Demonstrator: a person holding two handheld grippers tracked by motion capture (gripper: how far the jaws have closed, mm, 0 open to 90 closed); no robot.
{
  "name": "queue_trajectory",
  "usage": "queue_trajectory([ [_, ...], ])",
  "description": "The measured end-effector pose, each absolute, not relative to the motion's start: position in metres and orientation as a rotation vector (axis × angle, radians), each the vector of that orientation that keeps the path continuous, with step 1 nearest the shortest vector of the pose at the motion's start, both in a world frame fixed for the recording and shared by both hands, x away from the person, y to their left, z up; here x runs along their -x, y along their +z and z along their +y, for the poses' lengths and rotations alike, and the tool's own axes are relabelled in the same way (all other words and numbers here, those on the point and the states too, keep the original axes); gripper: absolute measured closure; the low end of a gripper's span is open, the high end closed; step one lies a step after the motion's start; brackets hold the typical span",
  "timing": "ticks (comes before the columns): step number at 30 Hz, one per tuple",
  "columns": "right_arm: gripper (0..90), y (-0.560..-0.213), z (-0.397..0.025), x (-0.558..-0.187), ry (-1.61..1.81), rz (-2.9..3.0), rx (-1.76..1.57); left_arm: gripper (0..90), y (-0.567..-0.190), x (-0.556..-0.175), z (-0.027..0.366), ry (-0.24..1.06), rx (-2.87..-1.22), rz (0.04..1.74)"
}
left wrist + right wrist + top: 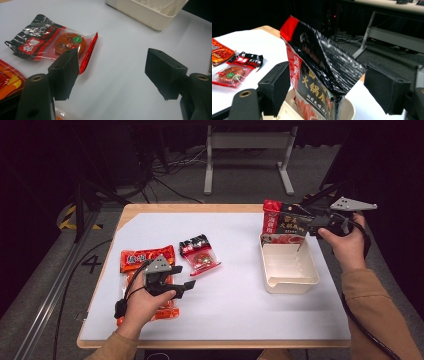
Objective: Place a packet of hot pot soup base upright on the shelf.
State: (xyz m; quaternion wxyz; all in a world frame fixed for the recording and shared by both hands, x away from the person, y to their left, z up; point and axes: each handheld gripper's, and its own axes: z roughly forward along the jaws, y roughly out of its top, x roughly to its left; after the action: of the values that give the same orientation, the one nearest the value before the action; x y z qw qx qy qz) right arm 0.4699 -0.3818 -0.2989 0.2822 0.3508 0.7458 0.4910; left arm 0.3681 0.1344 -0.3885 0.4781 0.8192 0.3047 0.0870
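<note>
**Hotpot pouch standing in the tub, right jaws spread either side**

The right gripper [306, 224] is hovering over the far right corner of the white sheet [240, 295], jaws spread wide with the black-and-red hotpot pouch [317, 75] standing between them. In the right gripper view the pads are flanking the pouch with visible gaps on both sides, so nothing is being gripped. The pouch is sitting upright on its bottom edge in the far end of the cream plastic tub [289, 282], long axis vertical, and appears to be leaning on the tub's far wall. Its foil is glossy, crinkled, with a crimped ribbed top seal.

The left gripper [186, 277] is resting near the left edge, jaws also wide apart and empty. It is hovering above the large orange sauce packet [137, 258], which is lying flat. The small clear-and-red sachet [52, 42] is lying flat just beyond the left jaws, toward the sheet's middle, well apart from the tub.

Judgement: the left gripper is the nearer one for the sachet; the approach would be forward and down.
</note>
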Motion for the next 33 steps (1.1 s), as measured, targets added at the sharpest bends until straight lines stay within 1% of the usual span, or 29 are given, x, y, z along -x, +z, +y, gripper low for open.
queue_trajectory([
  [8, 20.9, -0.281, -0.38, -0.447, 1.294, 1.976, -0.924, 27.5, -0.388, -0.371, 0.132, 0.2, -2.0, 0.732],
  [14, 20.1, -0.271, -0.366, -0.417, 1.323, 1.976, -0.894, 27.3, -0.387, -0.373, 0.13, 0.206, -2.002, 0.722],
  [27, 20.3, -0.291, -0.337, -0.376, 1.376, 2.024, -0.886, 25.3, -0.386, -0.373, 0.134, 0.214, -1.995, 0.738],
  [33, 20.3, -0.31, -0.324, -0.367, 1.411, 2.056, -0.875, 24.8, -0.385, -0.374, 0.138, 0.226, -1.984, 0.745],
])
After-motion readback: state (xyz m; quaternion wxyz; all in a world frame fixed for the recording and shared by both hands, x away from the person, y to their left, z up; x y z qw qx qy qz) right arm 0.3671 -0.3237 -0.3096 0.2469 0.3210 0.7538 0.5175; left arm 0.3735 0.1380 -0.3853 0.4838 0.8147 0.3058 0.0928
